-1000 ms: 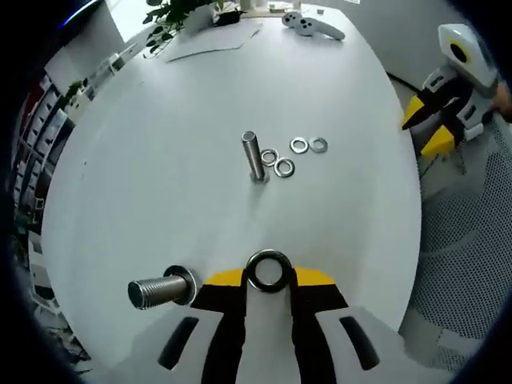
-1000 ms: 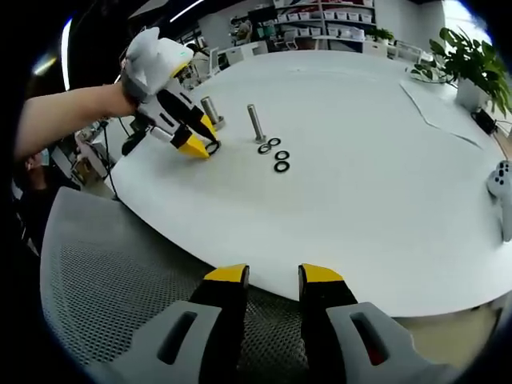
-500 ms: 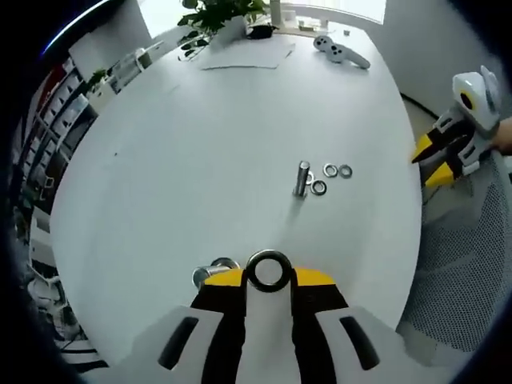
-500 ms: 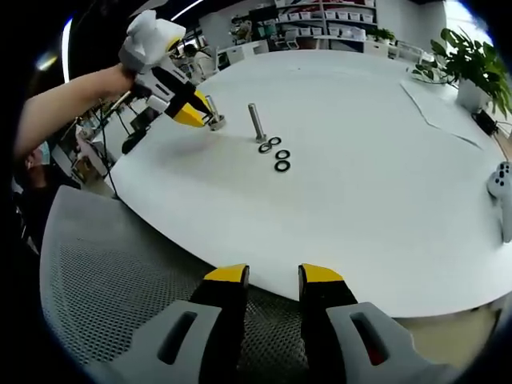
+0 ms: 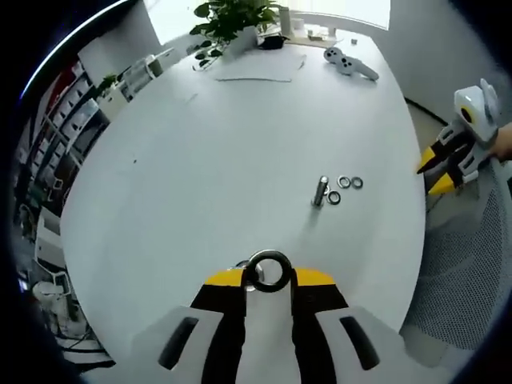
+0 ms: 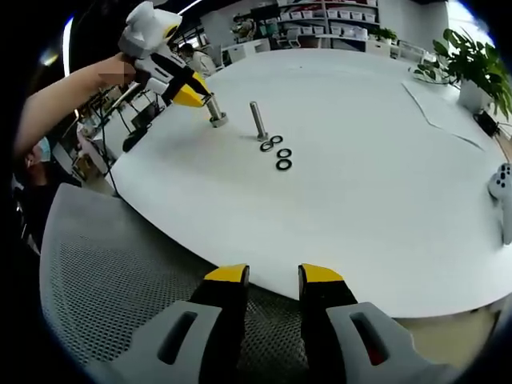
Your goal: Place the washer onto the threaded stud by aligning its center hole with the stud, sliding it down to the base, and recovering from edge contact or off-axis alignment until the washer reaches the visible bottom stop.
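You have carried the left claw (image 5: 269, 276) up over the near threaded stud (image 6: 214, 110), which a second ago lay off to the claw's left side and now hides almost wholly under the washer (image 5: 269, 270) pinched upright in the closed tips. In the right gripper view the yellow tips sit just at the stud's top. I judge the hole is close to the axis but not yet threaded on, so tilt the ring flat before you lower it.

Ahead of the left claw stands a second stud (image 5: 322, 191) with loose washers (image 5: 345, 186) beside it, well apart and no obstacle.

Your right claw (image 6: 270, 278) waits narrowly parted and empty past the desk (image 6: 360, 184) edge, over a mesh chair (image 6: 112, 280).
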### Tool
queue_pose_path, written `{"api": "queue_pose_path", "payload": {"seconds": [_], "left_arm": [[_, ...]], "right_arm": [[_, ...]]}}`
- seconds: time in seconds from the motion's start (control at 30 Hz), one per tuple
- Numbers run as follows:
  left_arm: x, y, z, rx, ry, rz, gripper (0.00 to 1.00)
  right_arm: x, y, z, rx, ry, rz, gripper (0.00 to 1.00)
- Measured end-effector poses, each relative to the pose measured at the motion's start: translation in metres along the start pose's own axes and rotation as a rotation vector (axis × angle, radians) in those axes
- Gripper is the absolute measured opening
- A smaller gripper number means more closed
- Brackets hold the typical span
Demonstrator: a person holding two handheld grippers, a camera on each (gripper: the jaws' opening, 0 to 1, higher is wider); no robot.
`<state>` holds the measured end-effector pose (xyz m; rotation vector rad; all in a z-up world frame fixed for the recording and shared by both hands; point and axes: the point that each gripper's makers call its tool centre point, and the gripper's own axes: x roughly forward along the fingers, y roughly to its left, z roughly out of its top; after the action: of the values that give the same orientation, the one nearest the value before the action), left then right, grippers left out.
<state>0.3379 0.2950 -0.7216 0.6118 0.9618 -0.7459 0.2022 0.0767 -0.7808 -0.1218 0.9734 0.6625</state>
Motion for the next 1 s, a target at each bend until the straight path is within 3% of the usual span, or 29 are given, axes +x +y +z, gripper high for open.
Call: {"api": "queue_pose_path", "payload": {"seconds": [0.37, 0.43, 0.53, 1.0], "left_arm": [[0.002, 0.027, -0.006, 0.02, 0.048, 0.035, 0.18], [0.004, 0.025, -0.004, -0.018, 0.034, 0.004, 0.18], [0.008, 0.03, -0.01, -0.003, 0.076, 0.014, 0.18], [0.027, 0.023, -0.02, -0.012, 0.121, -0.032, 0.18]], "right_arm": [[0.0, 0.0, 0.001, 0.001, -0.007, 0.001, 0.27], [0.0, 0.0, 0.001, 0.002, -0.009, 0.001, 0.27], [0.0, 0.0, 0.001, 0.0, -0.009, 0.002, 0.27], [0.0, 0.0, 0.002, 0.004, -0.012, 0.001, 0.27]]}}
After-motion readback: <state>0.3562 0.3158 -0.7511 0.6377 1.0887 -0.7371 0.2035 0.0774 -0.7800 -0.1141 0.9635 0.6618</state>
